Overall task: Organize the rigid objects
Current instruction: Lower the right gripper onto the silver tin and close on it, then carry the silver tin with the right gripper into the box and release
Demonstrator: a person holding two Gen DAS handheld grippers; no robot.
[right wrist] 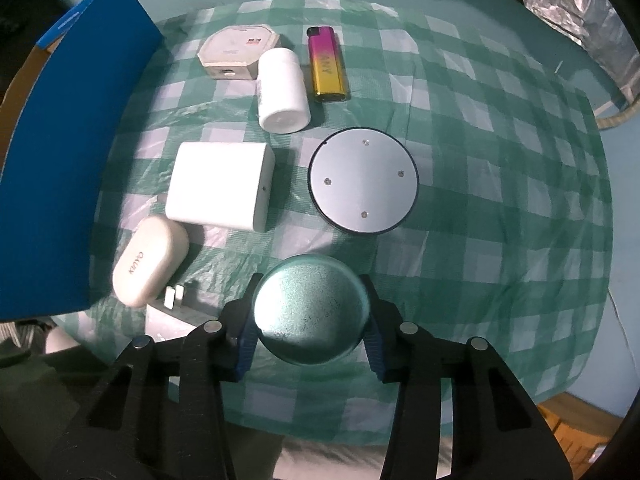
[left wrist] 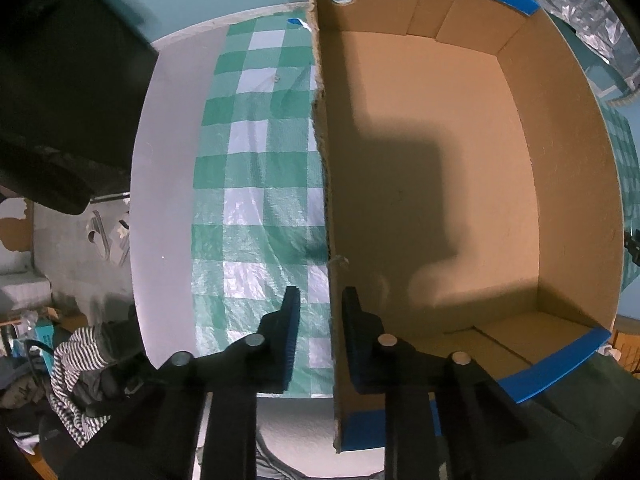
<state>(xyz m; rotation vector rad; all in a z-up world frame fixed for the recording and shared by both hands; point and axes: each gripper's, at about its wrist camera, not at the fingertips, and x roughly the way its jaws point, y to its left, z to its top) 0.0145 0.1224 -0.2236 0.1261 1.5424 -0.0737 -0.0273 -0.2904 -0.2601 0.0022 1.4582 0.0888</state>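
Standing open on the checked cloth [right wrist: 480, 184], the box [left wrist: 440, 160] is bare brown card inside with blue outer faces. Its near left wall sits between the fingers of the left gripper [left wrist: 318, 320], which points straight down and pinches that wall. In the right wrist view the box's blue side fills the left edge, and the loose things lie on the cloth to its right. A white block [right wrist: 220, 184] lies mid-left, with a grey disc [right wrist: 363, 181] just to its right. Nearest, a teal tin [right wrist: 312, 308] sits between the right gripper's [right wrist: 310, 322] pads, which press on its rim from both sides. A white case [right wrist: 150, 260] lies left of the tin. Farther off lie a white bottle [right wrist: 282, 90] on its side, an octagonal container [right wrist: 238, 52] and a pink-yellow lighter [right wrist: 326, 66].
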